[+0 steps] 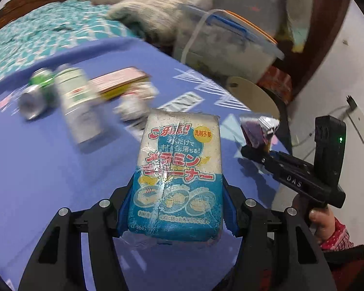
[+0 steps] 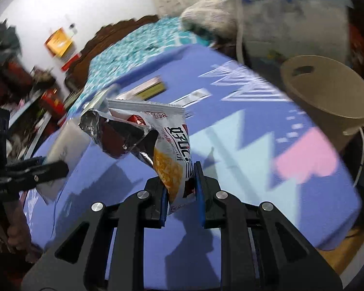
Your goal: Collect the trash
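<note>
With the left gripper (image 1: 176, 208) clamped on a blue-and-white wrapped sponge pack (image 1: 179, 169) and the right gripper (image 2: 180, 186) pinched on a crinkled foil snack bag (image 2: 157, 143), both lifted off the purple tablecloth (image 1: 48, 181), neither is binned in the beige round bucket (image 2: 327, 92), while cans (image 1: 34, 99) and a flat box (image 1: 121, 82) remain uncollected.

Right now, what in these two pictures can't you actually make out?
- Left wrist view: labels on the green-and-silver cans, smeared by blur.
- Right wrist view: inside of the beige round plastic bin, hidden by its own rim and wall.
- Right wrist view: the crumpled silver snack wrapper's contents, folded shut.
</note>
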